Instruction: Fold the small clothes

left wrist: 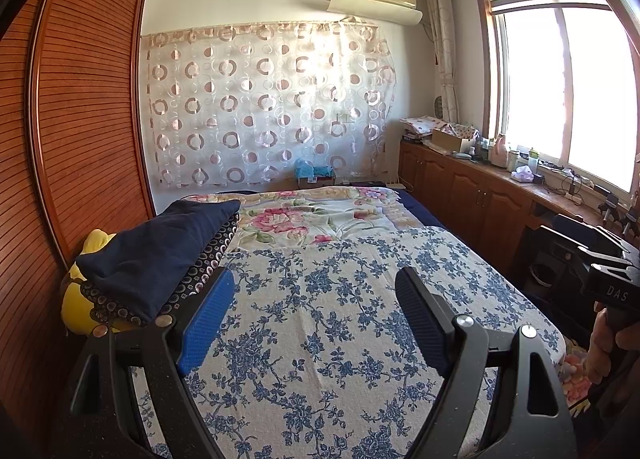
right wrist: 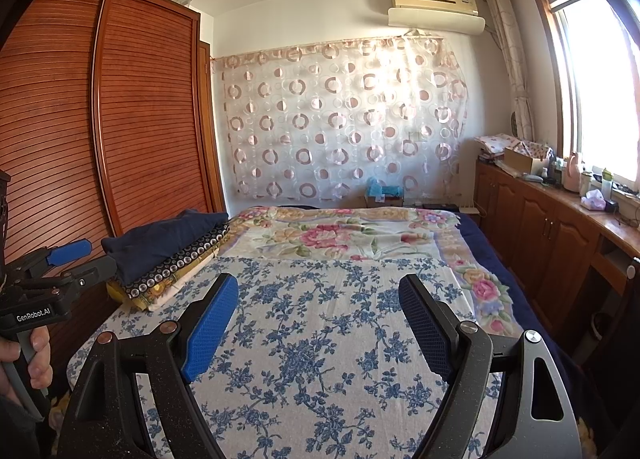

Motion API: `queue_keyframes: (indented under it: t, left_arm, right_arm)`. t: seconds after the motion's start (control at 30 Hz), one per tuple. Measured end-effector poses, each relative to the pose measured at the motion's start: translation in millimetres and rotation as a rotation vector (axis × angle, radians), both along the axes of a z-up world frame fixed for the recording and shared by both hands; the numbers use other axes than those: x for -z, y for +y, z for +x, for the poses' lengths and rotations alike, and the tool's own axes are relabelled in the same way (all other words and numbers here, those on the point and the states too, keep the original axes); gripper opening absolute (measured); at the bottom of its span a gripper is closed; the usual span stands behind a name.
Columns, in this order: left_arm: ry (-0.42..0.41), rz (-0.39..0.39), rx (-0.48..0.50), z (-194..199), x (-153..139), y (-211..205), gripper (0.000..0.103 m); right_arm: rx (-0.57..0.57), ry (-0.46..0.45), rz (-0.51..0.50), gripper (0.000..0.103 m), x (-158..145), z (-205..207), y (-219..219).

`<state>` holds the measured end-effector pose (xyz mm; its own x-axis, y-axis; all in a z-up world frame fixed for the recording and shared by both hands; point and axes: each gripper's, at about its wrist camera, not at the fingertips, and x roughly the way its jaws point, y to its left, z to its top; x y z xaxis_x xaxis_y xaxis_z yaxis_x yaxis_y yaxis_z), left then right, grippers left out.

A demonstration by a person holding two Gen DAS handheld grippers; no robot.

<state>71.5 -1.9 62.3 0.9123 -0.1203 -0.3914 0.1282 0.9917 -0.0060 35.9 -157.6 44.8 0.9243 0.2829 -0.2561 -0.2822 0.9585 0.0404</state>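
A stack of folded clothes (left wrist: pixel 156 259) lies at the bed's left edge, a dark navy piece on top, a dotted black one and a yellow one under it. It also shows in the right wrist view (right wrist: pixel 168 247). My left gripper (left wrist: pixel 316 291) is open and empty above the blue-flowered cloth (left wrist: pixel 320 339), just right of the stack. My right gripper (right wrist: pixel 320 295) is open and empty over the same cloth (right wrist: pixel 312 339). The left gripper also shows at the left of the right wrist view (right wrist: pixel 80 257), beside the stack. The right gripper's body shows at the right edge of the left wrist view (left wrist: pixel 608 259).
A pink-flowered blanket (left wrist: pixel 320 215) covers the far half of the bed. A wooden wardrobe (left wrist: pixel 80 119) stands close on the left. A low wooden cabinet (left wrist: pixel 472 195) with bottles and boxes runs along the right under the window (left wrist: pixel 560 91). A patterned curtain (left wrist: pixel 264 107) hangs on the far wall.
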Motion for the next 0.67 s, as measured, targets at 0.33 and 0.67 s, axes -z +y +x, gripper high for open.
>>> queue_keyframes:
  t: [0.33, 0.67]
  left_arm:
    - [-0.002, 0.0, -0.002, 1.4, -1.4, 0.8, 0.083]
    - [-0.003, -0.001, -0.002, 0.9, -0.3, 1.2, 0.083]
  right_arm:
    - [-0.001, -0.001, 0.0, 0.084, 0.2, -0.8, -1.2]
    - [-0.003, -0.001, 0.001, 0.084, -0.4, -1.0, -3.2]
